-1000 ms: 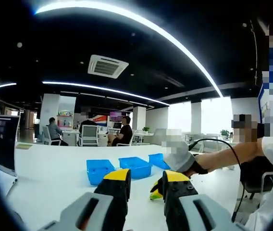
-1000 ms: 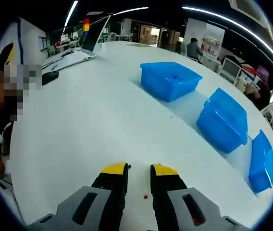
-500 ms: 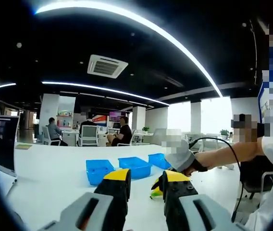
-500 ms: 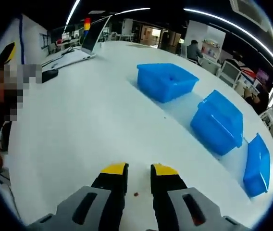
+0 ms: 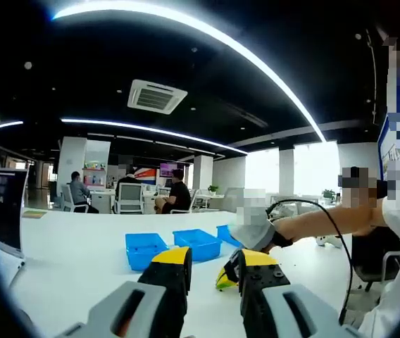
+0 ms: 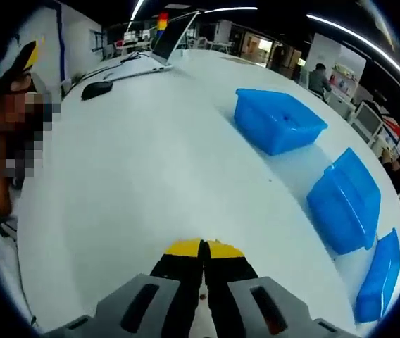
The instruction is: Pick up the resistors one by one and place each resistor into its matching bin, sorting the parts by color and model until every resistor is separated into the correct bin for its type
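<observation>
In the right gripper view my right gripper [image 6: 201, 248] has its yellow-tipped jaws pressed together low over the white table [image 6: 136, 183]. A tiny red resistor [image 6: 201, 297] shows as a speck in the seam between them. Three blue bins stand in a row to the right: the nearest-left bin [image 6: 279, 120], the middle bin [image 6: 346, 201] and the last bin [image 6: 381, 278]. In the left gripper view my left gripper [image 5: 214, 264] is held level and open with nothing in it. The same bins [image 5: 146, 248] lie ahead of it, and the right gripper [image 5: 226, 276] reaches down from the right in a person's hand.
An open laptop [image 6: 165, 42] and a mouse [image 6: 96, 88] sit at the table's far left. A dark speck [image 6: 270, 179] lies on the table near the bins. A cable [image 5: 327, 218] trails from the right arm. People sit at desks [image 5: 80, 191] far behind.
The right gripper's jaws have gone from open to shut around the red speck that lay between them. The right view has swung, so the bins sit further right. The left gripper has stayed put.
</observation>
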### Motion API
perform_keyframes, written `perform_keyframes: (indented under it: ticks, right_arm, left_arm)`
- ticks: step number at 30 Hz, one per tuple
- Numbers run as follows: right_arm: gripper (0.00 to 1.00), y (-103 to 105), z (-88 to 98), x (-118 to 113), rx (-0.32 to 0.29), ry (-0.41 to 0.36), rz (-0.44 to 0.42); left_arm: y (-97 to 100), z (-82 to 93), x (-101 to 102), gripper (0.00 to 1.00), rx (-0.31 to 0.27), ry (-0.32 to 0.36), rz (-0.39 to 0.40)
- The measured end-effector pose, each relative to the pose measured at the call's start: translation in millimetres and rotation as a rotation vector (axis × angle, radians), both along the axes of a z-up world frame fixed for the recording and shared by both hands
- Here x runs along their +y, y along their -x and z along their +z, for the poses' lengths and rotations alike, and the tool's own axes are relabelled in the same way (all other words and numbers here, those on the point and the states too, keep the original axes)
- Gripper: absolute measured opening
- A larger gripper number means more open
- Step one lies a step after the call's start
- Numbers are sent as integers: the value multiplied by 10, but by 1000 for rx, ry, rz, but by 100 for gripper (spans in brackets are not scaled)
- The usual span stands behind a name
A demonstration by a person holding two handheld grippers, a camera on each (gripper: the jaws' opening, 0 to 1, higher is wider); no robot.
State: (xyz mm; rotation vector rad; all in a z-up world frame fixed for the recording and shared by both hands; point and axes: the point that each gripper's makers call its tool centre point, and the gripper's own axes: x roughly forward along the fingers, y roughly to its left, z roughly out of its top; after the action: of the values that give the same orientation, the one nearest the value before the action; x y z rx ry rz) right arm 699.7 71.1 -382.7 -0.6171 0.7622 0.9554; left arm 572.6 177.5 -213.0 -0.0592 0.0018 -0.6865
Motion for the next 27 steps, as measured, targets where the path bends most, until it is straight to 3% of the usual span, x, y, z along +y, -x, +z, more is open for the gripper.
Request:
perform_keyframes:
  ticks: [2, 6, 7, 9, 10, 13, 16, 19, 23, 27]
  right_arm:
    - [3, 24, 1, -13, -3, 1, 12]
    - [3, -2, 139, -41, -35, -116, -55]
    - [4, 9, 161, -82, -5, -121, -86]
    - [4, 3, 187, -142, 24, -101, -76]
    - [8, 8, 206, -174, 11, -63, -10]
    - [21, 96, 141, -280, 46, 28, 47]
    - [21, 165, 46, -314, 91, 74, 62]
    - [20, 162, -35, -275, 86, 97, 73]
    - [11, 173, -23, -208, 131, 62, 72]
    - [5, 98, 0, -229, 106, 72, 84]
  left_arm:
    - [-1, 4, 8, 28, -1, 1, 2]
    - [5, 15, 27, 28, -4, 3, 4]
    - [3, 14, 32, 28, -3, 4, 5]
    - [-2, 7, 31, 28, -1, 5, 6]
    - [-6, 4, 25, 28, 0, 5, 5]
    - [-2, 4, -9, 28, 0, 3, -2]
    - [9, 8, -28, 28, -2, 1, -5]
    - [15, 13, -20, 28, -4, 1, -1]
    - [8, 9, 7, 28, -2, 2, 5]
    - [-9, -10, 8, 28, 2, 1, 4]
